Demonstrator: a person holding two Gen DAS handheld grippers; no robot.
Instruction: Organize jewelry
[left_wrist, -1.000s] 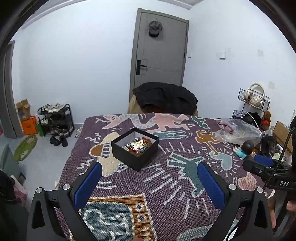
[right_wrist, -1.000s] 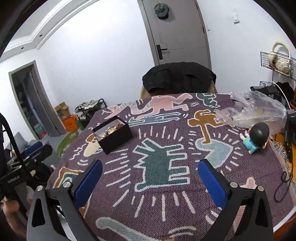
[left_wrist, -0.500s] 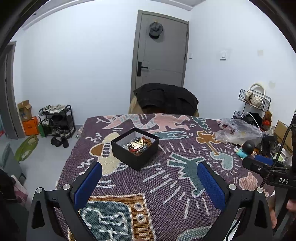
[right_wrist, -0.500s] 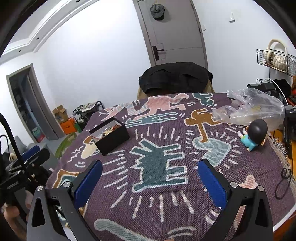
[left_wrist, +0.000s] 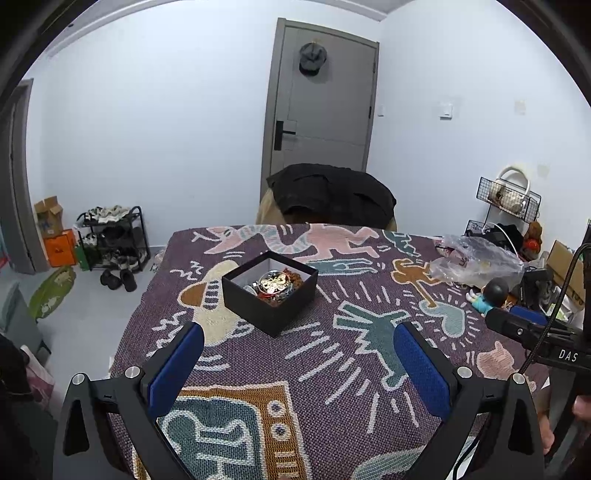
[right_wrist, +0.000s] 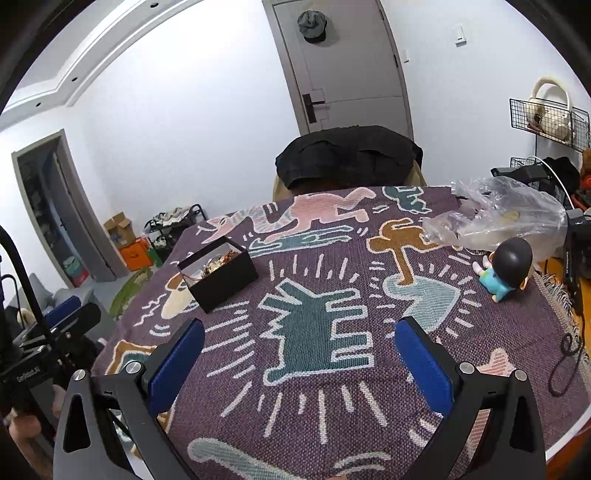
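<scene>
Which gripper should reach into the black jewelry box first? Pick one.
Left. The black box lies just ahead of the left gripper, open. From the right gripper, also open, it sits far to the left.

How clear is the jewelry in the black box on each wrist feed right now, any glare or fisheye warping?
Left wrist: the black box is sharp and evenly lit, and the gold piece inside glints; the door frame bows at the edges. Right wrist: the box sits small and off-centre, its near wall hiding most contents; individual pieces are unreadable.
</scene>
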